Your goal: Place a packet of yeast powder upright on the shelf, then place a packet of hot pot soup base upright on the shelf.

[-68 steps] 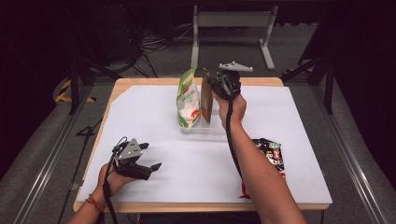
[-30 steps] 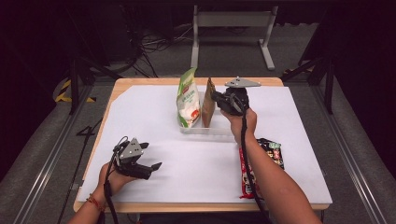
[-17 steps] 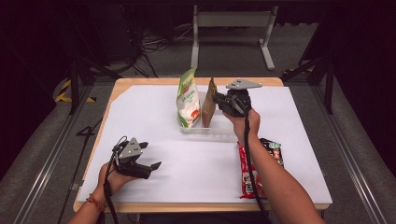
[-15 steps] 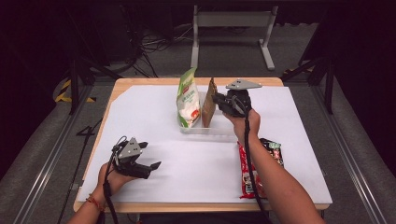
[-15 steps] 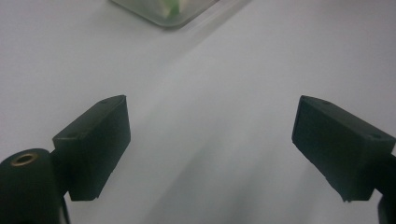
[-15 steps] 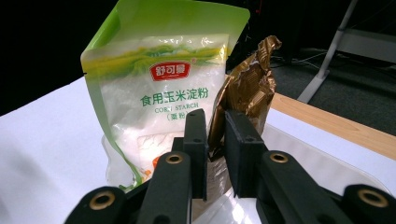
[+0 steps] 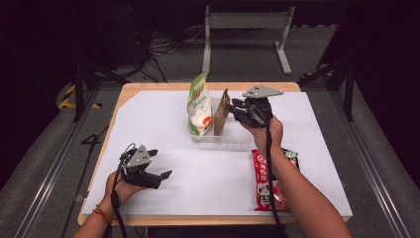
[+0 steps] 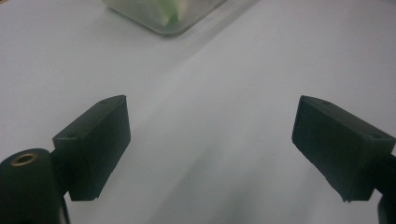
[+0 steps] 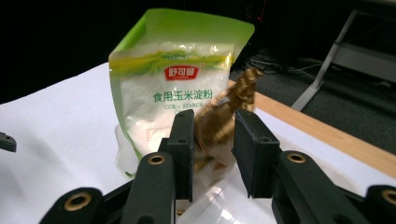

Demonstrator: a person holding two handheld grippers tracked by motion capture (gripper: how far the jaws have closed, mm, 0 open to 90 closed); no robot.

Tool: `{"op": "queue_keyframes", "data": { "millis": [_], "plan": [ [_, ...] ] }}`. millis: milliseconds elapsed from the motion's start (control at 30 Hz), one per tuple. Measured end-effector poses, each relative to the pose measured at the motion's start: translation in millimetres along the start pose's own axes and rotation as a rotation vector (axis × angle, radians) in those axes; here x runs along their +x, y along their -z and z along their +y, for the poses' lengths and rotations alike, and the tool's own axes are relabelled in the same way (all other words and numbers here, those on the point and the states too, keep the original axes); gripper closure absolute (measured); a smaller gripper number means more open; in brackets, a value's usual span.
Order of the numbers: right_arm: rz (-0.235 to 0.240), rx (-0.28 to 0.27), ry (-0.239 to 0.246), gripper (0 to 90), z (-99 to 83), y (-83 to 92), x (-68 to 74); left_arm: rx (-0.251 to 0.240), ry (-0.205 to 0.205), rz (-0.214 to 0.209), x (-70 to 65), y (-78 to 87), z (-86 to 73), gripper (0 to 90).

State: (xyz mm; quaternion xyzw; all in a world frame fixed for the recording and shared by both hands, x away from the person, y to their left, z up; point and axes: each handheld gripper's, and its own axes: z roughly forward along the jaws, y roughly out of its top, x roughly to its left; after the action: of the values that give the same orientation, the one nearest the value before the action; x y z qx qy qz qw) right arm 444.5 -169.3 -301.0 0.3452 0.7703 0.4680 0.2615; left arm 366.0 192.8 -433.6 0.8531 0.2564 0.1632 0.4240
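At the near left of the table [image 7: 148,106], the left gripper [image 7: 157,175] rests in the person's left hand [image 7: 121,186], its jaws pointing right over the white sheet. In the left gripper view those jaws stand wide apart with nothing between them but bare white surface, and the corner of a clear plastic tray [image 8: 163,21] shows at the top edge.

Toward the middle, on the far half of the table, that clear tray [image 7: 225,139] holds a green and white bag of corn starch [image 7: 199,106] standing upright at its left end. Just to the right of the bag a gold-brown packet [image 7: 221,113] stands upright in the same tray, edge-on to the high view.

Right of the packet, the right gripper [image 7: 233,107] is held at the packet's height, its jaws pointing left at it. In the right gripper view the gold-brown packet [image 9: 226,109] stands between the two jaws, with the corn starch bag [image 9: 175,88] behind it. The jaws are narrowly parted and have just been opening; a gap shows between the right jaw and the packet, while the left jaw lies against or just beside it, so the packet stands in the tray rather than being clamped.

At the near right of the table a red snack packet [image 7: 263,181] lies flat, partly under the person's right forearm [image 7: 297,193].
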Motion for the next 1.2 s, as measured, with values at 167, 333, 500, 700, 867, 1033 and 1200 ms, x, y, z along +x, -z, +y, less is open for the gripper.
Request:
{"op": "queue_keyframes", "data": {
  "millis": [167,333,500,700,867,1033,1200],
  "plan": [
    [0.017,-0.008,0.016,68.8,2.8,8.1,-1.8,0.004,0.014,0.000,3.6,2.3,-4.3,12.2],
    [0.032,-0.011,0.020,68.8,-0.9,15.3,-3.3,-0.001,0.017,0.007,3.6,4.8,-5.7,12.3],
    [0.042,-0.007,0.027,68.5,-5.5,23.8,-4.1,0.005,0.008,0.005,1.5,5.3,-6.1,12.3],
    [0.056,0.003,0.028,68.5,-11.7,37.5,-7.1,0.006,0.008,0.001,2.0,4.0,-5.5,12.3],
    [0.064,0.009,0.048,68.3,-15.1,49.5,-5.4,0.009,-0.001,-0.008,2.2,0.6,-3.3,12.3],
    [0.054,0.017,0.079,68.3,-24.3,61.3,-2.9,0.009,-0.014,-0.011,1.5,-1.0,-1.2,12.3],
    [0.075,0.032,0.048,65.7,-42.5,70.9,-7.9,0.006,-0.027,-0.022,0.5,-5.3,4.1,12.3]
  ]
}}
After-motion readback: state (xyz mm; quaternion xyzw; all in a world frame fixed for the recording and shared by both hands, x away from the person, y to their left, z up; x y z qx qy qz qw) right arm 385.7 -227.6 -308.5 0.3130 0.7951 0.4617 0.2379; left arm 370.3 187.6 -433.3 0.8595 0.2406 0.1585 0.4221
